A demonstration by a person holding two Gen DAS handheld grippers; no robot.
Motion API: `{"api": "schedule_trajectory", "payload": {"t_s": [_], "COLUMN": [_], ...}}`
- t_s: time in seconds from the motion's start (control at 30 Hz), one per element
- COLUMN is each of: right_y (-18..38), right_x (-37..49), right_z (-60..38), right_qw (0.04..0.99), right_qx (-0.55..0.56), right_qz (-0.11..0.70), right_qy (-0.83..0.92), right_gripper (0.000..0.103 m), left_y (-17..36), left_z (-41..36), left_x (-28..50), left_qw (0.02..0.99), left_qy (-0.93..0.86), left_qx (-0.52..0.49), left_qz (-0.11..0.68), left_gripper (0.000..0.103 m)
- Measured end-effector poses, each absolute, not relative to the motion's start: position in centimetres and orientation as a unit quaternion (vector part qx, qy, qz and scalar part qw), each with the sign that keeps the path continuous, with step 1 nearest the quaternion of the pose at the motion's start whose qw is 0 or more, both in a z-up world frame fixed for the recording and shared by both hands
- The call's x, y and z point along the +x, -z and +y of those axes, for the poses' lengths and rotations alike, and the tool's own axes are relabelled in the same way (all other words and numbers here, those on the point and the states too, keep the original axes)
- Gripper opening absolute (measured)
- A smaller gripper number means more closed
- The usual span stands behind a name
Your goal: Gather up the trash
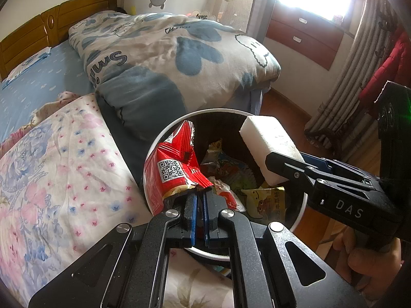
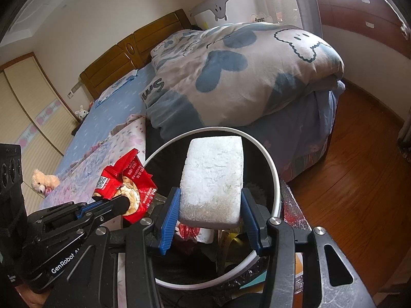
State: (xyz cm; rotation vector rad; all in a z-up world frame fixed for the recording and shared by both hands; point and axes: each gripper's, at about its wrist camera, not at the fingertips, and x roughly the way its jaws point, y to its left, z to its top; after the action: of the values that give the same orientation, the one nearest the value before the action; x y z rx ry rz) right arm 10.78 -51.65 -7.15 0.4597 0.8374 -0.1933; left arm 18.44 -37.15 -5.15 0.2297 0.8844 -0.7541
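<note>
Holding both pieces of trash over the bin. Left hand-held gripper (image 1: 199,200) clamped tight on the lower corner of a red snack wrapper (image 1: 172,172), blue pads pressed together with only the foil between; QR code facing up, torn end sticking up over the left side of the bin rim (image 1: 156,143). Right hand-held gripper (image 2: 209,218) partly spread and clamped on a white foam block (image 2: 213,179), blue pads touching both long sides near the block's close end, far end pointing out over the bin mouth. Seen from the left wrist view as well: block (image 1: 267,143) tilted above the right half of the bin, black finger across its lower end. Round bin, white rim, dark inside, standing just beside the bed (image 1: 51,84). Already in the bin: crumpled snack packets (image 1: 226,164), one yellow packet (image 1: 267,200) near the right wall. Wrapper seen from the right wrist view (image 2: 128,179) open, with pale food showing inside, hanging left of the bin rim (image 2: 272,166). Folded quilt with blue hearts (image 1: 167,51) on the bed behind the bin, floral quilt (image 1: 59,159) to the left. Wooden floor (image 2: 359,192) on the right. Part of a hand (image 1: 370,256) gripping the right handle at lower right.
</note>
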Motion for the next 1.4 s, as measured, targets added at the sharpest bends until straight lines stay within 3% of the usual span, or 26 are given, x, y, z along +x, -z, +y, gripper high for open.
{"api": "schedule_trajectory", "payload": {"t_s": [0.37, 0.43, 0.5, 0.57, 0.6, 0.73, 1.07, 1.23, 1.4], "right_y": [7.1, 7.0, 7.0, 6.8, 6.7, 6.2, 3.7, 2.4, 1.5], "right_x": [11.1, 11.2, 11.1, 10.9, 10.6, 10.0, 6.9, 5.0, 3.7], "right_z": [-52.4, -52.5, -52.5, -52.6, -52.6, -52.3, -49.7, -46.6, -43.0], "right_qw": [0.880, 0.879, 0.877, 0.877, 0.877, 0.878, 0.893, 0.905, 0.916], "right_qx": [0.233, 0.236, 0.240, 0.245, 0.248, 0.256, 0.253, 0.241, 0.222], "right_qz": [0.403, 0.404, 0.405, 0.402, 0.401, 0.393, 0.359, 0.335, 0.320], "right_qy": [0.093, 0.092, 0.095, 0.095, 0.096, 0.097, 0.102, 0.102, 0.099], "right_gripper": [0.050, 0.053, 0.054, 0.054, 0.055, 0.061, 0.065, 0.074, 0.076], "left_y": [5.2, 5.1, 4.8, 4.5, 4.4, 4.3, 4.1, 3.3, 1.7], "left_z": [-37.1, -37.0, -36.6, -36.0, -35.6, -34.2, -28.4, -24.5, -20.8], "left_x": [18.7, 18.6, 18.4, 18.0, 17.8, 16.9, 13.3, 11.3, 9.3], "left_qw": [0.827, 0.827, 0.831, 0.836, 0.838, 0.841, 0.857, 0.876, 0.900], "left_qy": [0.358, 0.357, 0.354, 0.349, 0.347, 0.342, 0.322, 0.298, 0.268], "left_qx": [0.106, 0.106, 0.105, 0.100, 0.097, 0.092, 0.064, 0.046, 0.029], "left_qz": [0.421, 0.421, 0.417, 0.412, 0.410, 0.409, 0.398, 0.377, 0.343], "left_gripper": [0.005, 0.013, 0.034, 0.048, 0.050, 0.051, 0.053, 0.060, 0.073]}}
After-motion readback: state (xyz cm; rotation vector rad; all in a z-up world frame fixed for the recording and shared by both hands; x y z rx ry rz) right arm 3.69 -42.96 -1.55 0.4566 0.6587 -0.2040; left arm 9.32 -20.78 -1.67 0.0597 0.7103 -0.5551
